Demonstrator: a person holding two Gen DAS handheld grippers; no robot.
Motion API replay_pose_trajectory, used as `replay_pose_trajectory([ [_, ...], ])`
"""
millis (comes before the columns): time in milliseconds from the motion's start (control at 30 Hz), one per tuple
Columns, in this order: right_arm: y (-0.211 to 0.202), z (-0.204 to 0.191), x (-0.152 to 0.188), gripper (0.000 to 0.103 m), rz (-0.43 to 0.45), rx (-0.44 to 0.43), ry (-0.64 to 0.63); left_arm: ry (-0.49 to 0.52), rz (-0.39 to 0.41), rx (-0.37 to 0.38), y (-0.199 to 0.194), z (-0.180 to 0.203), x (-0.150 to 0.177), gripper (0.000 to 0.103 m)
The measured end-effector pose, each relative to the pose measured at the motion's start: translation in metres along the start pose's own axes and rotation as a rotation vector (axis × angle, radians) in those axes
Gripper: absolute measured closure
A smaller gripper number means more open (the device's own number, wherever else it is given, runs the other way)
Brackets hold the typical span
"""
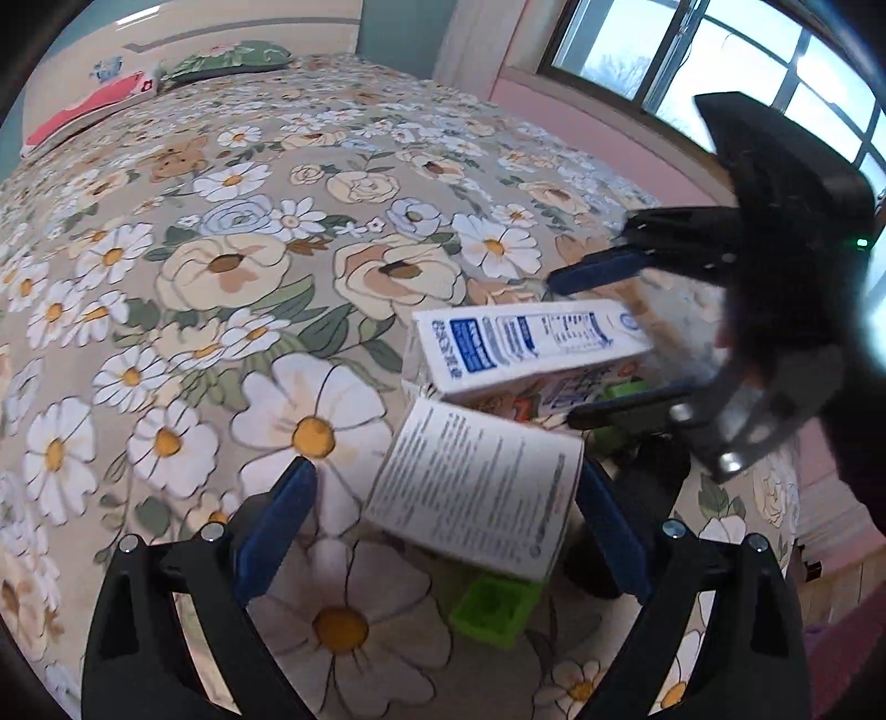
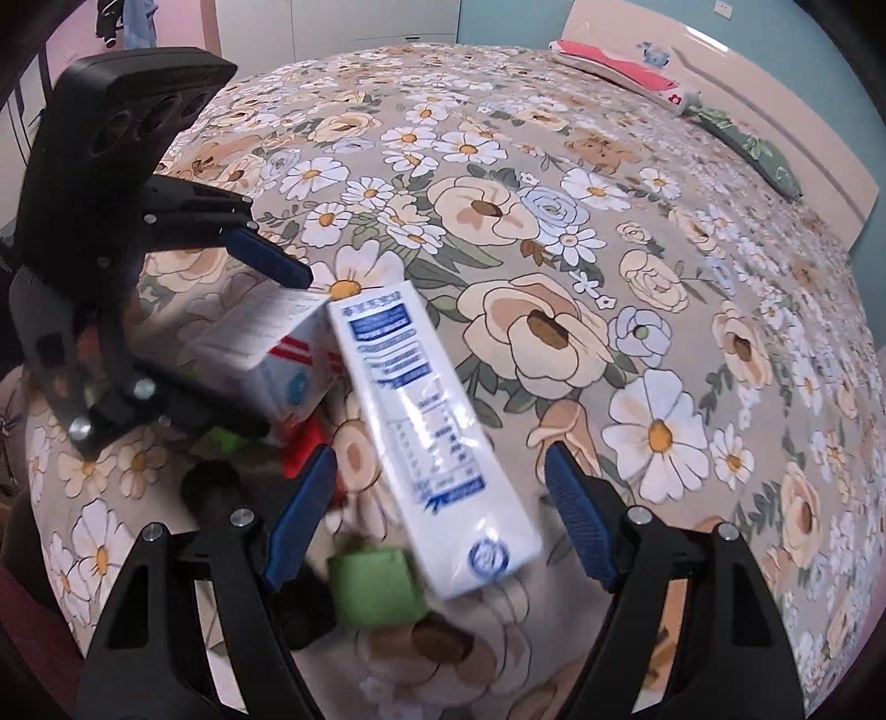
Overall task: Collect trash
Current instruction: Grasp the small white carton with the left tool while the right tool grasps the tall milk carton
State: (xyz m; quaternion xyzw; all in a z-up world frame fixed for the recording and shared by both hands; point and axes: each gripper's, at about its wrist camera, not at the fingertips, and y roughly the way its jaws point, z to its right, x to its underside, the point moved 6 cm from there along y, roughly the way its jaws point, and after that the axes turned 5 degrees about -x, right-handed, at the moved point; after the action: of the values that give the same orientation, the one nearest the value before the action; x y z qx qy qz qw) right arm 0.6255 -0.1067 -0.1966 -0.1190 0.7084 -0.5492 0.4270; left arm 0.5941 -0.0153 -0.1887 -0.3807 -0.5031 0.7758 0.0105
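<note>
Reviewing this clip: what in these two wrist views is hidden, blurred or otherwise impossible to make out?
- Print on the long white carton: motion-blurred in the right wrist view, unreadable.
- Green block: partly covered by the small box in the left wrist view; its shape is unclear.
- Red item: right wrist view, mostly hidden behind the cartons and a blue finger.
- Dark object on the bedspread: blurred, unidentifiable.

Two cartons sit together near one edge of the bed [image 1: 232, 232]. The long carton [image 2: 426, 432] lies flat between the spread fingers of the right hand-held gripper [image 2: 443, 520], just behind the leaflet-sided carton [image 1: 476, 487], which lies between the fingers of the left hand-held gripper [image 1: 443, 526]. A small block [image 1: 493, 609] rests beside both cartons, nearer the edge. Pillows [image 1: 227, 61] lie at the bed's far end, against the headboard [image 1: 221, 27].
</note>
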Motion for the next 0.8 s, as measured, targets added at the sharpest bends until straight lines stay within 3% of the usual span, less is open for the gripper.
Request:
replay_pose_trajectory([
  [133,0.016,0.001,-0.003,0.049,-0.033,-0.026,-0.011,0.001,0.009,0.009,0.005,0.002,0.000,0.009],
  [200,0.022,-0.001,-0.004,0.056,-0.040,-0.036,-0.022,0.003,0.001,0.019,0.007,0.004,0.001,0.020],
  [267,0.024,-0.004,-0.005,0.063,-0.041,-0.048,-0.019,-0.003,-0.015,0.019,0.008,0.003,0.002,0.042],
  [600,0.007,0.002,-0.002,0.064,-0.014,-0.021,0.061,-0.084,0.044,-0.018,-0.018,-0.005,-0.008,0.043],
  [800,-0.029,-0.001,-0.010,0.065,0.027,0.039,0.067,-0.118,0.074,-0.087,-0.052,0.005,-0.019,0.043],
])
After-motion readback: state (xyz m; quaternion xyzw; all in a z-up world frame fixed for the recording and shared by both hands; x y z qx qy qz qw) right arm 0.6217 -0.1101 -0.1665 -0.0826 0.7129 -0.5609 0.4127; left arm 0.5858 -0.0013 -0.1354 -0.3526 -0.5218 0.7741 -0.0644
